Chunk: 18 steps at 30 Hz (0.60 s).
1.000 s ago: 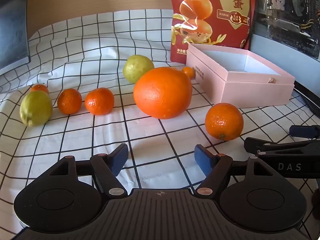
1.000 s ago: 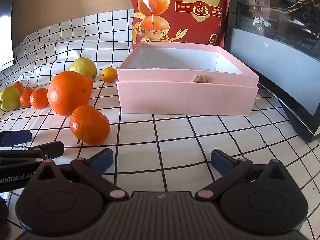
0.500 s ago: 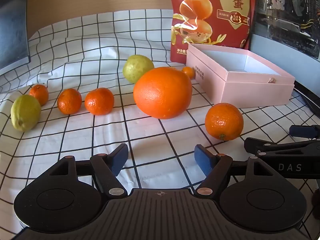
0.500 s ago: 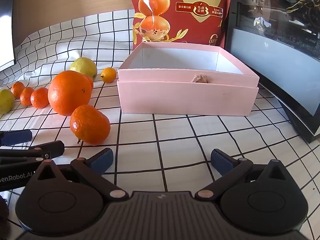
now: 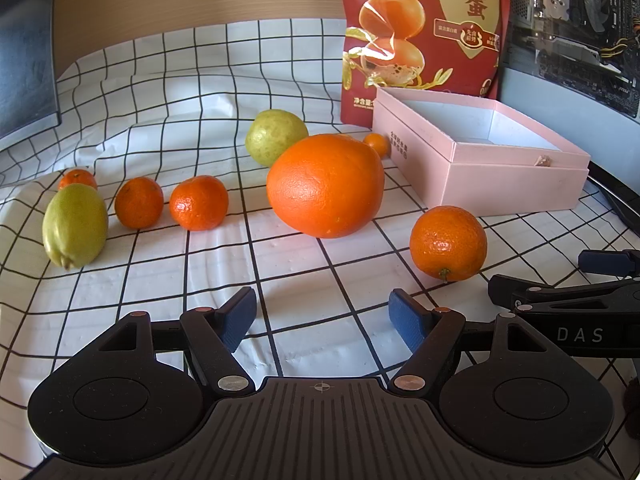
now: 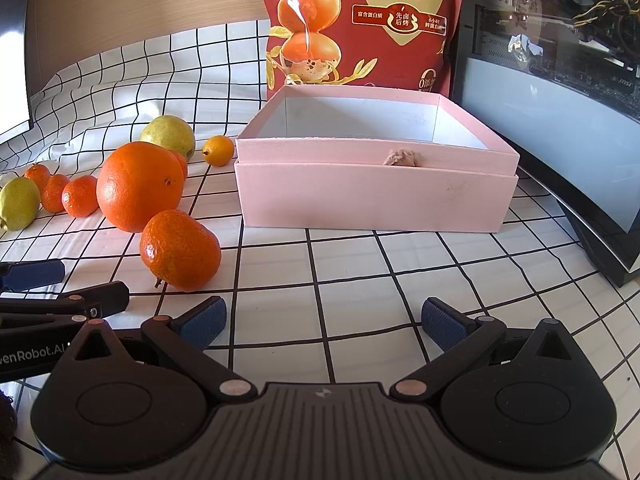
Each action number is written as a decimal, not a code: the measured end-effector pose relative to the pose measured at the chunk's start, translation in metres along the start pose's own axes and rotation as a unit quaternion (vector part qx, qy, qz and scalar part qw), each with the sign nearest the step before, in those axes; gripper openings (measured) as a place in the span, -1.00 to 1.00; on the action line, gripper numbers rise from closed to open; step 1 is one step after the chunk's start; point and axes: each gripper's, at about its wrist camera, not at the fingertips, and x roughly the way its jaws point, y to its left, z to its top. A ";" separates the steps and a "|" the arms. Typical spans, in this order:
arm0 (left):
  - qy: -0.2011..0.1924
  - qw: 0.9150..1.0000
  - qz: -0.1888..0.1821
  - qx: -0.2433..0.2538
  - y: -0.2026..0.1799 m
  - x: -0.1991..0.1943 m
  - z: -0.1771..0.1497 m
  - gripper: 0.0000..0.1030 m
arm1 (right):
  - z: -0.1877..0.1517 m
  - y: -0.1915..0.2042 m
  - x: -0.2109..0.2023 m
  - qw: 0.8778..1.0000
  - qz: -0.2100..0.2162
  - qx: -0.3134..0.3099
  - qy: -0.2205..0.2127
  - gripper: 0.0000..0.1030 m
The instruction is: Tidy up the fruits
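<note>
Hovering low over the checked cloth [image 5: 168,304] on the desk, the left hand-held gripper [image 5: 322,316] and right hand-held gripper [image 6: 322,324] both keep their blue-padded fingers spread and empty, unmoved from a moment ago. Ahead lie a mandarin [image 5: 448,243], a big orange [image 5: 325,191] and the open, empty pink box [image 6: 376,196]. Only the yellow-green lemon [image 5: 75,225] at far left has shifted, sitting nearer the small mandarins [image 5: 199,203] again.
</note>
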 end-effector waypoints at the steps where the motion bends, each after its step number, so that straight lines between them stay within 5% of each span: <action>1: 0.000 1.000 0.000 0.000 0.000 0.000 0.000 0.53 | 0.000 0.000 0.000 1.000 0.000 0.000 0.000 1.00; 18: 0.000 1.000 0.000 0.000 0.000 0.000 0.000 0.53 | 0.000 0.000 0.000 1.000 0.000 0.000 -0.001 1.00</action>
